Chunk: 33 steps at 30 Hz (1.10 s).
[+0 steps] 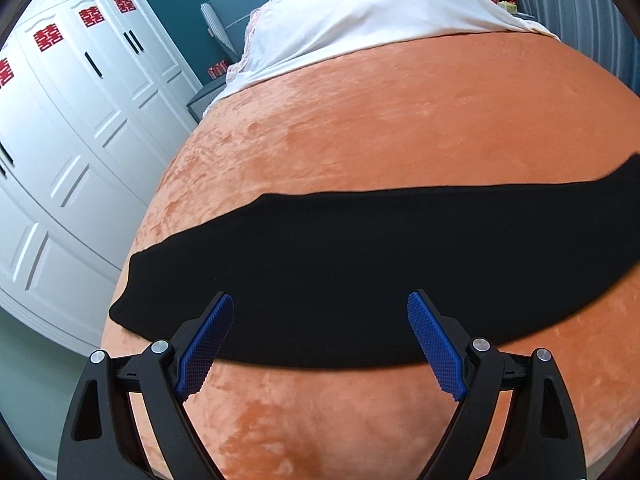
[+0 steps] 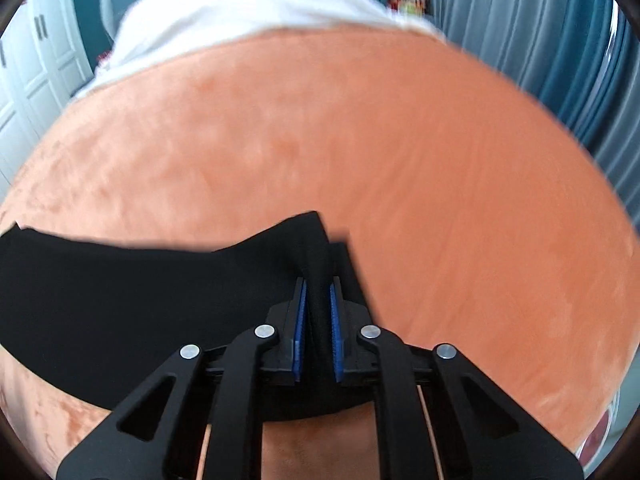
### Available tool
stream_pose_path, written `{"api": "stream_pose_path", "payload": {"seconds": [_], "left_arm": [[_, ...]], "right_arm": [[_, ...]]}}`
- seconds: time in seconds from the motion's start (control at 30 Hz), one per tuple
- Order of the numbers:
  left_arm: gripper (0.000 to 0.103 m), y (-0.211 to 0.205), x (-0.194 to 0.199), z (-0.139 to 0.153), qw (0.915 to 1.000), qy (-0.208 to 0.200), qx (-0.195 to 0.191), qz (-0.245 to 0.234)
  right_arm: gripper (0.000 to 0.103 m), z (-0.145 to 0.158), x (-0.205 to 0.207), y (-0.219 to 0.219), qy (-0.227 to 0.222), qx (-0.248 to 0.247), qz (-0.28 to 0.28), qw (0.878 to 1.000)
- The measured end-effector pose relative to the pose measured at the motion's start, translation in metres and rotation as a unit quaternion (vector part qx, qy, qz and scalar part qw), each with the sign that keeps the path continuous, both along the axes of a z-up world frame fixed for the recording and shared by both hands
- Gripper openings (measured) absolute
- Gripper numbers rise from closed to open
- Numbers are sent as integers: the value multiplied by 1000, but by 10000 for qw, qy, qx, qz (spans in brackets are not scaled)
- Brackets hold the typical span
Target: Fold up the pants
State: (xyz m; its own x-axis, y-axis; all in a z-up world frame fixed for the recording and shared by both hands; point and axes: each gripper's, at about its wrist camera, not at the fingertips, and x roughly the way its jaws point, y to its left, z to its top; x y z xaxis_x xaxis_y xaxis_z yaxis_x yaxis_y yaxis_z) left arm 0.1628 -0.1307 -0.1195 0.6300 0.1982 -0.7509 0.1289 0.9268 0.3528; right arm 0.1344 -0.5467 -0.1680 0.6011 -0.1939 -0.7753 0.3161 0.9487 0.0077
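Two grippers, unequal work: my right gripper [image 2: 318,308] has its jaws pinched on the pants [image 1: 320,264] at lower centre; my left gripper [image 1: 320,340] hangs wide over them, mid-frame on the bed [image 1: 400,120]. Lifting one-handed, I risk dragging the fabric crooked.

pants [image 1: 360,272] lie across the blanket [image 1: 400,120] on the bed, sheet [image 1: 360,12] behind it, wardrobe [image 1: 72,128] to the left, curtains [image 2: 520,40] on the right.
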Motion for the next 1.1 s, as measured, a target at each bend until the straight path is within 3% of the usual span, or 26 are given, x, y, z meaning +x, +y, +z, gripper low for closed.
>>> {"api": "stream_pose_path", "payload": {"seconds": [0.03,0.07,0.13,0.2,0.33,0.5,0.6,0.7,0.77,0.83,0.9,0.97,1.0,1.03,1.1], "left_arm": [[87,-4,-1,1,10000,-19,-4,-20],[87,-9,-1,0,10000,-12,-3,-23],[87,-15,-2,-1,10000,36,-27,-33],[87,-18,-4,0,10000,61,-38,-55],[87,-25,-4,-1,9999,39,44,-91],[87,-37,-4,-3,9999,91,60,-130],[87,-44,-4,-6,9996,120,182,-154],[87,-47,-2,-12,9994,159,298,-118],[87,-47,1,-16,9993,223,301,-82],[87,-46,3,-18,9992,229,311,-47],[87,-45,5,-20,9991,233,355,-30],[87,-44,6,-21,9991,246,345,-9],[87,-43,6,-21,9992,264,315,-5],[87,-42,5,-22,9991,285,299,4],[87,-39,7,-23,9991,347,235,42]], "right_arm": [[9,-4,2,-4,51,4,1,10000],[9,-29,10,-10,463,-30,-33,9989],[11,-66,16,-14,868,130,20,9961],[17,-52,10,-9,616,-1,-20,9981],[19,-11,1,0,-101,473,-75,9988],[19,-22,36,26,99,665,409,9969],[15,-57,59,14,626,420,302,9967],[0,-62,48,-14,368,1071,-62,9935],[2,-50,43,-6,320,939,-210,9948],[9,-42,41,14,251,478,55,9985],[10,-58,43,8,570,121,3,9983],[7,-57,31,-12,340,645,-186,9972],[8,-49,28,-12,309,664,-338,9967],[15,-38,22,-6,186,649,-351,9971],[19,-28,14,9,54,447,-93,9989]]}}
